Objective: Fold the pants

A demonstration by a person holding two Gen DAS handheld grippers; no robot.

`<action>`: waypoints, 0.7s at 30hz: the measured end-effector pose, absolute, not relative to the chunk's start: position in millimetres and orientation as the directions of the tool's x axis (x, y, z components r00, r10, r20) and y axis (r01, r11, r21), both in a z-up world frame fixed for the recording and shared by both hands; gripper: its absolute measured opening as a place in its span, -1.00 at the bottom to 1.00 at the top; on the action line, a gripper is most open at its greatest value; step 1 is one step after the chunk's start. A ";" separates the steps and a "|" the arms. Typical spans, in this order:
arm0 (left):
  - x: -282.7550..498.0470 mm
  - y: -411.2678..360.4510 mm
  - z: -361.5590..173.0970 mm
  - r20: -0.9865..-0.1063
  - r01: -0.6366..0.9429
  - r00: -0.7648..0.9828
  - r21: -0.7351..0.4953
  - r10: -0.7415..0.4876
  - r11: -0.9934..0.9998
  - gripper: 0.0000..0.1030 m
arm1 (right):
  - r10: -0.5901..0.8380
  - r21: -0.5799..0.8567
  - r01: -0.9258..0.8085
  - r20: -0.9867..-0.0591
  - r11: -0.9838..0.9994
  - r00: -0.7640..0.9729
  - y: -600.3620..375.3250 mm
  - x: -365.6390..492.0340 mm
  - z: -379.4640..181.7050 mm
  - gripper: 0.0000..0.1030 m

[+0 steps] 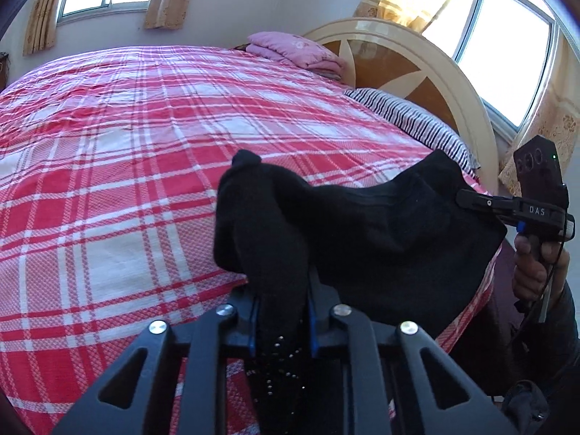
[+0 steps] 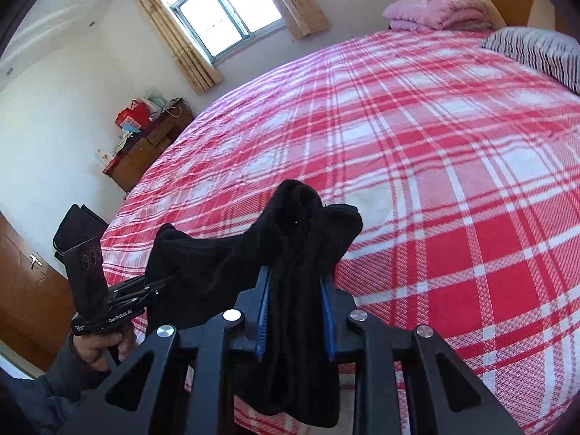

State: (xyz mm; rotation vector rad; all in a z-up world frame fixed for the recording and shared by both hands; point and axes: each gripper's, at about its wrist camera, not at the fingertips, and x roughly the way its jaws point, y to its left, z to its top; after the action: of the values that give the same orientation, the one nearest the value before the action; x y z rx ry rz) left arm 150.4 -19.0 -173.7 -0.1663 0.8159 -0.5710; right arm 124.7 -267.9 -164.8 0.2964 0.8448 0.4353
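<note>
While the black pants point(image 1: 380, 232) hang in the air above the near edge of the plaid bed point(image 1: 145, 145), they stretch sideways between the two tools, long axis left to right. Left gripper point(image 1: 281, 311): fingers closed on a bunched end of the cloth. Right gripper point(image 2: 295, 311): likewise clamped on the other end, fabric draping down between its fingers. Slack sags between the grips; which end is the waistband is hard to tell. Both hands equally near; bed lies ahead and below. Judgement: next, lay the pants flat on the bed. No containers in view; a folded pink blanket point(image 2: 438, 11) and a striped pillow point(image 2: 536, 54) sit at the headboard.
</note>
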 end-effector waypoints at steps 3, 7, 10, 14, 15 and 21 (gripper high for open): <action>150.8 -7.3 -165.8 -0.625 0.415 0.553 -0.367 -0.551 0.832 -0.72 | 0.488 0.396 -0.288 -0.647 0.872 0.586 -254.8 130.0 -149.9 -0.52; 152.9 10.9 -158.1 -0.614 0.400 0.574 -0.366 -0.541 0.840 -0.73 | 0.497 0.366 -0.337 -0.647 0.868 0.578 -230.4 146.0 -133.9 -0.52; 155.9 29.8 -151.9 -0.612 0.380 0.597 -0.355 -0.519 0.854 -0.73 | 0.504 0.345 -0.371 -0.654 0.862 0.564 -208.5 160.2 -127.6 -0.52; 158.3 60.2 -143.6 -0.607 0.343 0.636 -0.332 -0.477 0.879 -0.73 | 0.524 0.321 -0.428 -0.654 0.845 0.545 -171.8 181.1 -120.7 -0.52; 159.0 71.8 -140.8 -0.604 0.325 0.651 -0.325 -0.460 0.888 -0.73 | 0.534 0.317 -0.447 -0.653 0.837 0.537 -158.7 189.7 -118.7 -0.52; 162.5 129.6 -131.1 -0.590 0.220 0.720 -0.305 -0.365 0.927 -0.73 | 0.582 0.304 -0.532 -0.643 0.790 0.497 -93.5 230.1 -112.4 -0.52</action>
State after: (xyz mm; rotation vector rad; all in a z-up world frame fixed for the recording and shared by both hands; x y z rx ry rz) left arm 162.5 129.6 -131.1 -0.2201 0.6963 -0.3258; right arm 230.1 -93.5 -112.4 0.0688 0.8048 0.6750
